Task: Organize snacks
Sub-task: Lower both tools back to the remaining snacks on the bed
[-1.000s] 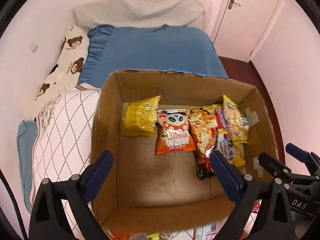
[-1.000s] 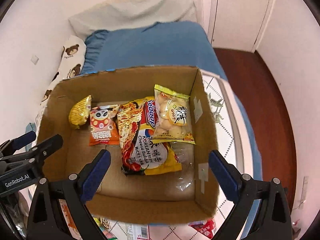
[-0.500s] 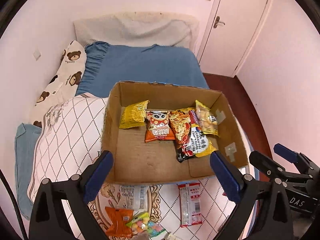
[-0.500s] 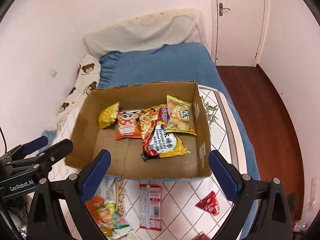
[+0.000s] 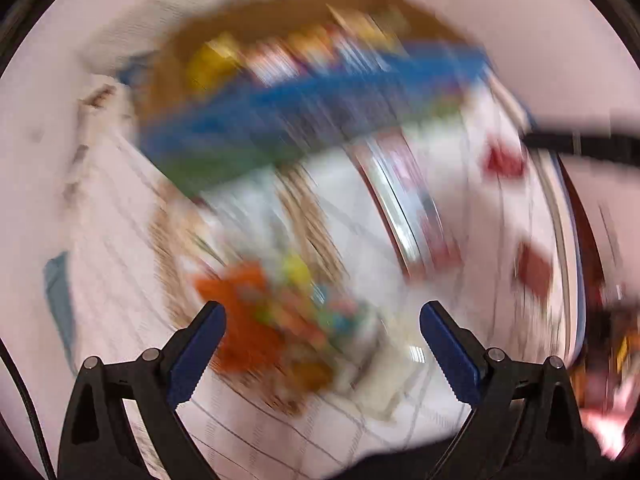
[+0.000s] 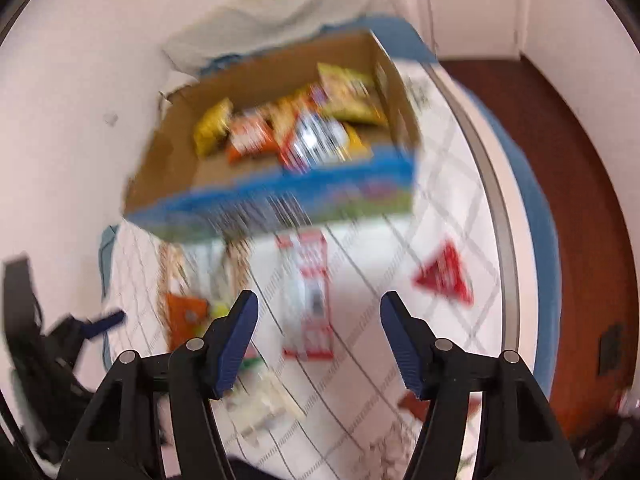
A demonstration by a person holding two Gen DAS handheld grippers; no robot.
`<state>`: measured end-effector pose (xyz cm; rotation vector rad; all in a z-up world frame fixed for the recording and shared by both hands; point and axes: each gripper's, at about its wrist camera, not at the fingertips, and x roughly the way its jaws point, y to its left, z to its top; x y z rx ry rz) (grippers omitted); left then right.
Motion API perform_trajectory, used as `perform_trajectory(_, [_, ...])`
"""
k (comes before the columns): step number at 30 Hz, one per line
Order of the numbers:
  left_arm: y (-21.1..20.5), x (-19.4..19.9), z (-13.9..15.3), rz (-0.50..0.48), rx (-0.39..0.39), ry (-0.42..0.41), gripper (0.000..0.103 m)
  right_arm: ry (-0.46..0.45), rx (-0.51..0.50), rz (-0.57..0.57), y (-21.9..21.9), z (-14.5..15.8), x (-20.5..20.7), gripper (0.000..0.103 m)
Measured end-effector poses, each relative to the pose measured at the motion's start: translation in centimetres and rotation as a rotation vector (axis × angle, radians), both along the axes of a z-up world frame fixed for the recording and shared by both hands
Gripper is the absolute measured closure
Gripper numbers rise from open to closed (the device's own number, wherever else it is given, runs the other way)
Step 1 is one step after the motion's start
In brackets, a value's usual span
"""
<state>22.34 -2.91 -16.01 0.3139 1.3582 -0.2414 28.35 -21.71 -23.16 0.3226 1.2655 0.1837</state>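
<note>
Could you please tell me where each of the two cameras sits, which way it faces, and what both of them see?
Left wrist: on the left gripper, facing steeply down at the quilt and a blurred orange packet; its open fingers show.
Right wrist: on the right gripper, facing down at a red-and-white packet; its jaws are closing on nothing.
Shared: the cardboard box of snacks and the quilt.

A white quilt with a grey diamond grid [image 6: 452, 200] fills the lower centre of the right wrist view, spread on a bed. A blue bedsheet [image 6: 524, 184] borders it at right. Dark reddish-brown wooden floor [image 6: 580, 184] fills the right edge. A pale cream headboard cushion [image 6: 280, 12] sits at top centre against white walls [image 6: 72, 80].
</note>
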Motion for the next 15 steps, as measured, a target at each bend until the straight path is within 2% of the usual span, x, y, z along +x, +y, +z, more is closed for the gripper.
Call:
perform_trajectory(4, [-2.1, -2.6, -6.3, -0.084, -0.003, 0.190, 0.004, 0.089, 0.017, -0.059, -2.0, -3.3, -2.0, 0.037])
perform_trajectory(6, [-3.1, -3.2, -9.1, -0.115, 0.008, 0.255, 0.004, 0.110, 0.016, -0.070, -2.4, -4.1, -2.7, 0.037])
perform_trajectory(7, [-3.2, -3.3, -9.9, -0.112, 0.004, 0.273, 0.007, 0.117, 0.015, -0.073, -2.6, -4.4, -3.0, 0.037])
perform_trajectory(9, [-2.6, -3.0, -11.2, -0.041, -0.002, 0.307, 0.048, 0.121, 0.012, -0.066, -2.3, -4.6, -3.4, 0.037])
perform_trajectory(11, [-1.2, -2.1, -11.2, 0.060, -0.059, 0.321, 0.048, 0.121, 0.010, -0.053, -1.6, -4.8, -3.5, 0.036])
perform_trajectory(15, [2.7, -0.5, -10.5, 0.295, -0.160, 0.300, 0.050, 0.120, -0.003, -0.022, 1.1, -5.6, -2.2, 0.037])
